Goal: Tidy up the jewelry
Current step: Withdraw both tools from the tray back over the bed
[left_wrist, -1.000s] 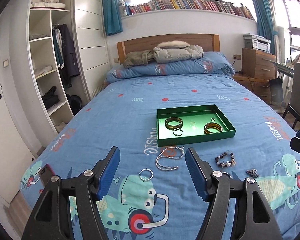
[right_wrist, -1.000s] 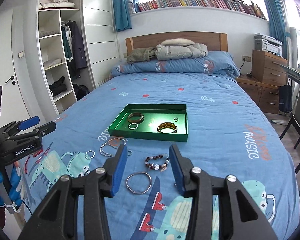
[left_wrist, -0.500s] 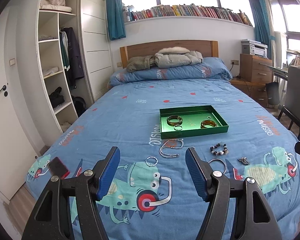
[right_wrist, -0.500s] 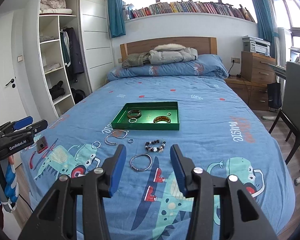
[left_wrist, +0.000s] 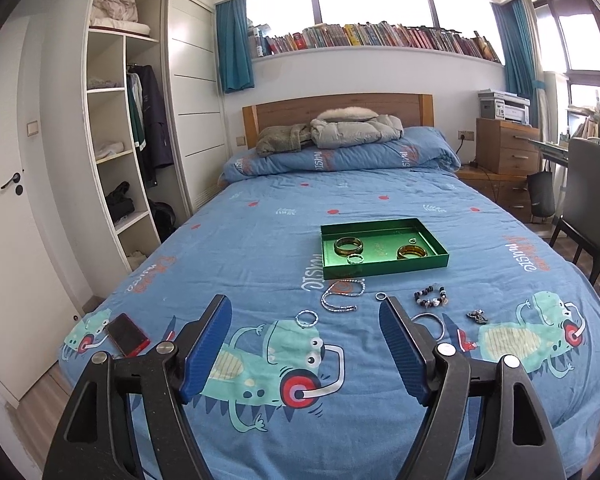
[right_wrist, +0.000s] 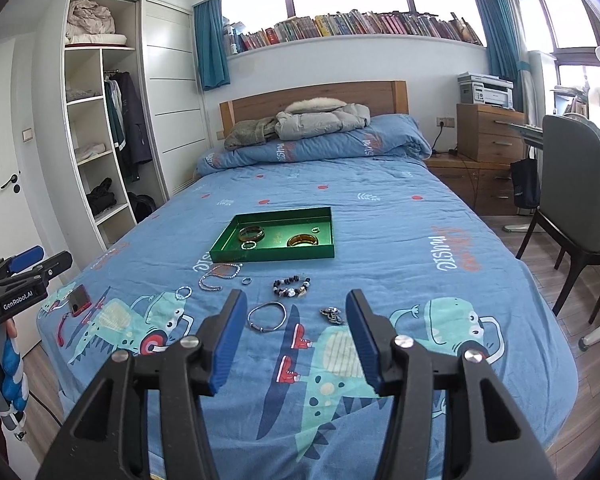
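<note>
Fingers of left gripper (left_wrist: 305,310) and right gripper (right_wrist: 295,305) spread wide, holding nothing, above the bed's (left_wrist: 260,240) near edge.

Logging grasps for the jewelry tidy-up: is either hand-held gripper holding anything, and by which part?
Nothing is held. The left hand-held gripper and right hand-held gripper are both open.

Black hand-held gripper (left_wrist: 304,348) frames, blue ribbed finger pads (right_wrist: 230,342), silver screws.

Daylit bedroom: bed (left_wrist: 260,248) at centre, wooden headboard (left_wrist: 336,110) at 12 o'clock under a bookshelf (left_wrist: 380,38) and windows (left_wrist: 368,4). Open wardrobe (left_wrist: 116,128) at 10, door (left_wrist: 8,208) at 9, dresser (right_wrist: 488,132) and chair (right_wrist: 576,200) at 2–3.
</note>
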Demonstrator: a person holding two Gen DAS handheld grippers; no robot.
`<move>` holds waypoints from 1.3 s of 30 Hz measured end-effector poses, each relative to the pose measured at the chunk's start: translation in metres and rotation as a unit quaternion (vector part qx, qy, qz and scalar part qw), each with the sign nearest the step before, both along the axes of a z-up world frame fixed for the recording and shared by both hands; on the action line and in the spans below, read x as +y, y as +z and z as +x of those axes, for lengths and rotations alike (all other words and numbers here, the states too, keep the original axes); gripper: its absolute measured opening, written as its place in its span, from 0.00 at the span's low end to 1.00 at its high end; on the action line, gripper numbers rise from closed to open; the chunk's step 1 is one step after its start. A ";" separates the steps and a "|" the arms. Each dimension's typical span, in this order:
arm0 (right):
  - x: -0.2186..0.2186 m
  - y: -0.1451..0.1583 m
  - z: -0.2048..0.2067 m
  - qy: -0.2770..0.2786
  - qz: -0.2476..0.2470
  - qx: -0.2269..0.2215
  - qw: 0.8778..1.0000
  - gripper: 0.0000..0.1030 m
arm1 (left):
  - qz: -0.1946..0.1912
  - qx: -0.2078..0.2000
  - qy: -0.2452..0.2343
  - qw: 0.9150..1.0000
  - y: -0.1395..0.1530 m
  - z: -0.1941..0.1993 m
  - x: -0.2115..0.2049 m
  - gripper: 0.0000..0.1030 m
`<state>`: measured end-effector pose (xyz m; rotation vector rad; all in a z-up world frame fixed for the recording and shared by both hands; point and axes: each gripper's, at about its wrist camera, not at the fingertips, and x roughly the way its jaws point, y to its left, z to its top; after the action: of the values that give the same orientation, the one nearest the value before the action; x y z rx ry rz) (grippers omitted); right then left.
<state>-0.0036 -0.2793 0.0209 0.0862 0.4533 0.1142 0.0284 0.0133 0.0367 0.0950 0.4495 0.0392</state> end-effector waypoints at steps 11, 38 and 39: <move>-0.025 0.006 -0.025 -0.023 0.017 -0.024 0.999 0.49 | -0.031 -0.003 0.015 0.999 -0.003 -0.011 0.023 0.73; -0.083 -0.052 0.046 -0.009 0.017 0.028 0.999 0.49 | 0.003 0.046 0.019 0.999 -0.044 0.034 -0.010 0.73; -0.082 -0.055 0.049 -0.009 0.015 0.031 0.999 0.49 | 0.005 0.053 0.015 0.998 -0.049 0.038 -0.013 0.73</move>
<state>0.0455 -0.3616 -0.0339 0.1225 0.5131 0.1012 0.0660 -0.0001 -0.0118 0.1000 0.5570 0.0650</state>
